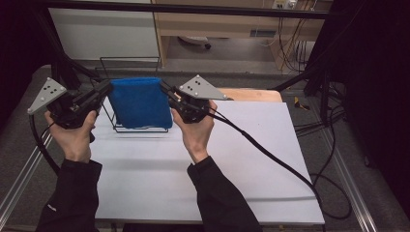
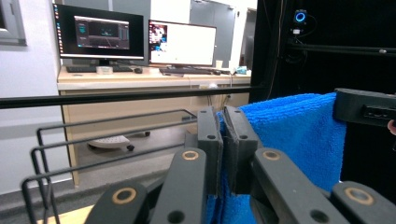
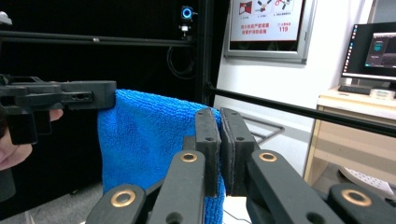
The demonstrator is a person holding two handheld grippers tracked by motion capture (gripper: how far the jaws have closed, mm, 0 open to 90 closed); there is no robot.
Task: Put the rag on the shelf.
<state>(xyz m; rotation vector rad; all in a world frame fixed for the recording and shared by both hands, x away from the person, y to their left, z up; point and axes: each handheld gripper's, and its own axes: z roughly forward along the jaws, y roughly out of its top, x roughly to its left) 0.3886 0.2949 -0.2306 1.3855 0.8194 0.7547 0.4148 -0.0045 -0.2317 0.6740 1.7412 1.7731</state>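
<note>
A blue towel [image 1: 140, 101] hangs stretched between my two grippers, above the back of the white table [image 1: 145, 174]. My left gripper [image 1: 107, 88] is shut on the towel's upper left corner, and my right gripper [image 1: 165, 92] is shut on its upper right corner. In the left gripper view the jaws [image 2: 223, 126] pinch the towel [image 2: 294, 135] edge, with the right gripper [image 2: 364, 107] at the far end. In the right gripper view the jaws [image 3: 219, 126] clamp the towel [image 3: 144, 140], and the left gripper [image 3: 60, 100] holds the other end.
A black wire rack [image 1: 130, 59] stands on the table just behind and under the towel; its bars [image 2: 93, 144] rise close to the left jaws. A wooden board [image 1: 251, 94] lies at the back right. A black cable [image 1: 270, 154] trails across the table's right side.
</note>
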